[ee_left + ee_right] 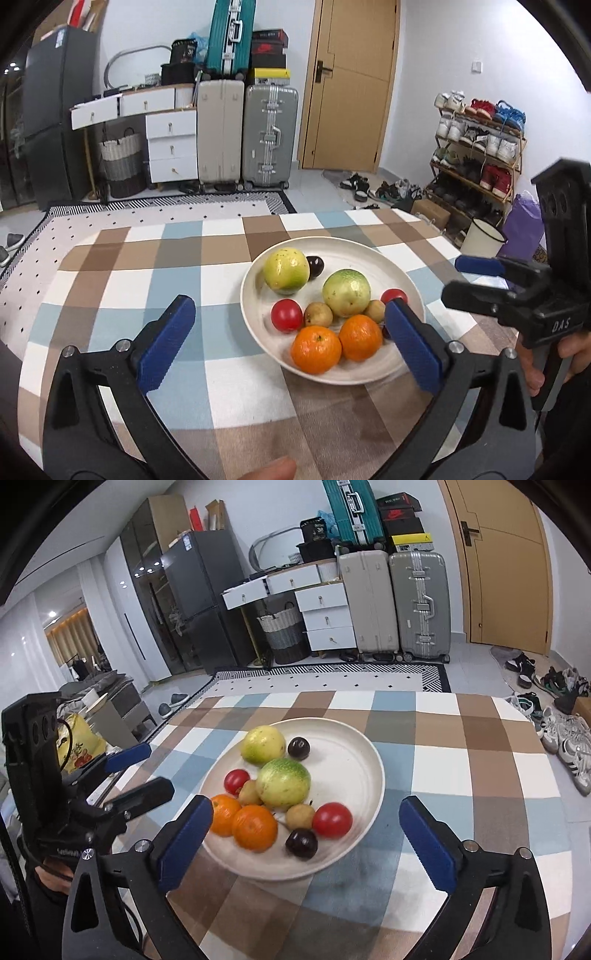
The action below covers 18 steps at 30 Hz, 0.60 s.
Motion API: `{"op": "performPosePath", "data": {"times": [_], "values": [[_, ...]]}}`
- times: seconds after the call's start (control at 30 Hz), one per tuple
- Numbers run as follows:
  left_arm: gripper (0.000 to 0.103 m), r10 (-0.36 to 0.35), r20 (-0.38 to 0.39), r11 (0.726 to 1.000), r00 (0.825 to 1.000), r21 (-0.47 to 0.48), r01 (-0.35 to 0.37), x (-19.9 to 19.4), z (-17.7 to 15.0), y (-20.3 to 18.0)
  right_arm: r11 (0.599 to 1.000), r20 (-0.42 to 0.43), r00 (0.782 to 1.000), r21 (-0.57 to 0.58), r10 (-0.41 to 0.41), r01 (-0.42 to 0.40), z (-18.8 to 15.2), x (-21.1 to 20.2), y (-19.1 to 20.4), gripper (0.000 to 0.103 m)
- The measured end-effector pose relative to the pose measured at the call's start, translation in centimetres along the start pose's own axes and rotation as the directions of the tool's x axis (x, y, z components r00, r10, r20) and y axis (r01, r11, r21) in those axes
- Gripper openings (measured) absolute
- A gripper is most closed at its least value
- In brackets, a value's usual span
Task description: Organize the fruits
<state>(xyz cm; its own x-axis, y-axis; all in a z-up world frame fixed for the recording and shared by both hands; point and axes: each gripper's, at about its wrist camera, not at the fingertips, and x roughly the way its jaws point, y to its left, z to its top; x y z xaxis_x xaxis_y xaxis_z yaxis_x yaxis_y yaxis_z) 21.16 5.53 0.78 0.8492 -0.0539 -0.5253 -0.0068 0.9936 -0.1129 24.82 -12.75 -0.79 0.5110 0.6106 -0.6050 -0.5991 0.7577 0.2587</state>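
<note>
A white plate (391, 258) sits on the checked tablecloth and holds several fruits: two yellow-green citrus (286, 270), two oranges (316, 349), two red tomatoes (286, 314), small brown fruits (318, 314) and dark plums (316, 266). My left gripper (288, 314) is open and empty, hovering at the plate's near-left side. In the right wrist view the plate (354, 760) lies just ahead of my right gripper (306, 816), which is open and empty, with a dark plum (301, 843) and a tomato (332, 819) nearest. The right gripper also shows in the left wrist view (469, 280), and the left gripper in the right wrist view (147, 768).
The table (147, 266) carries a brown, blue and white checked cloth. Beyond it are a patterned rug (166, 210), suitcases (269, 133), white drawers (171, 144), a shoe rack (476, 155) and a white bucket (480, 236) at the right.
</note>
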Motion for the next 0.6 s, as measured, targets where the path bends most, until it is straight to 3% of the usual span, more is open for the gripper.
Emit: {"op": "performPosePath", "data": {"times": [0.6], "values": [[0.102,0.003,0.072,1.000,0.997,0.020,-0.005,-8.7,-4.7,-2.0,0.997,0.070,0.998,-0.074,0.002,0.003,-5.5,-7.0,2.8,0.102]]}}
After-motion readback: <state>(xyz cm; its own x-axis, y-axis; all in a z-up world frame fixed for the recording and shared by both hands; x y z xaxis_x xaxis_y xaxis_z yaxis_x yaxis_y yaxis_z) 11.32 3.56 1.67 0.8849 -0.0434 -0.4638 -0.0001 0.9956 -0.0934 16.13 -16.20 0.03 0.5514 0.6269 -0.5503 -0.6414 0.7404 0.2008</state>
